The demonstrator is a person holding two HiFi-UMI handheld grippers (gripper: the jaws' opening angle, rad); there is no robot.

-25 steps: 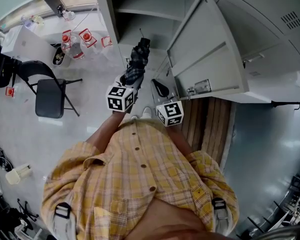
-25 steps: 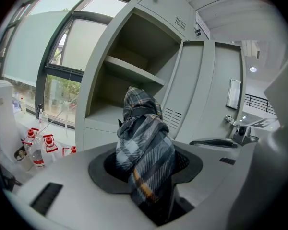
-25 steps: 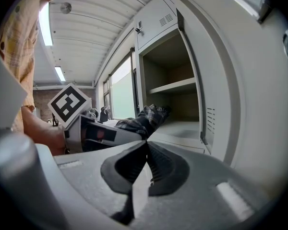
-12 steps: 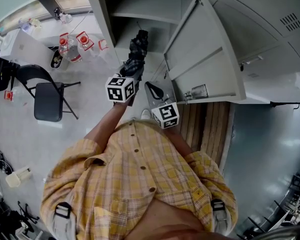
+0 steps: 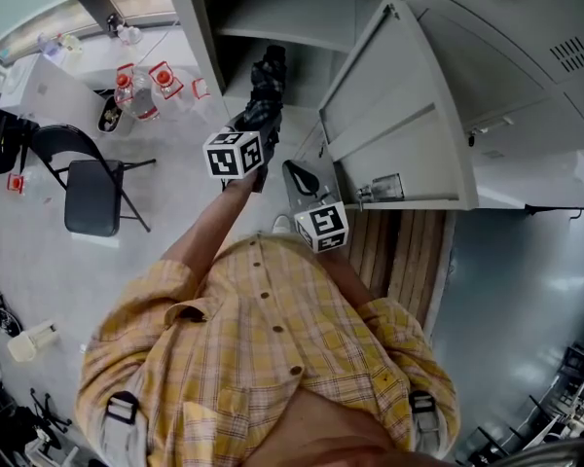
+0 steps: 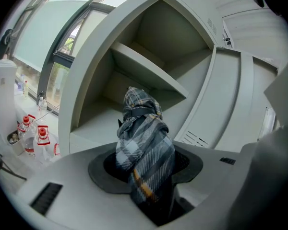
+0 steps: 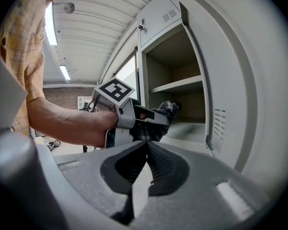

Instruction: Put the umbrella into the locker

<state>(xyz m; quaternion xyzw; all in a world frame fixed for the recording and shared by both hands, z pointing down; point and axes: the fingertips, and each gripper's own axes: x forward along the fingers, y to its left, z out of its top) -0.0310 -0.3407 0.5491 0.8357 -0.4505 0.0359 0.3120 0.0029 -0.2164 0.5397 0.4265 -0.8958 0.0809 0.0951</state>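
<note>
A folded grey-plaid umbrella [image 6: 145,150] sticks out forward from my left gripper [image 6: 149,186], which is shut on its lower part. In the head view the umbrella [image 5: 264,88] reaches into the mouth of the open grey locker [image 5: 273,22], below its shelf [image 6: 149,75]. The left gripper's marker cube [image 5: 235,154] sits just behind it. My right gripper [image 7: 145,150] is shut with nothing between its pads, and hangs low in front of the person beside the locker door [image 5: 399,115]. From the right gripper view I see the left gripper [image 7: 127,116] and the umbrella's tip [image 7: 167,110] at the locker opening.
The locker door stands swung open to the right. Water bottles with red caps [image 5: 141,86] sit on the floor at the left, next to a black folding chair [image 5: 90,188]. More closed lockers [image 5: 526,27] run along the right.
My left gripper has carried the umbrella forward and a little up, so its tip now lies in the locker opening. The right gripper has stayed where it was.
</note>
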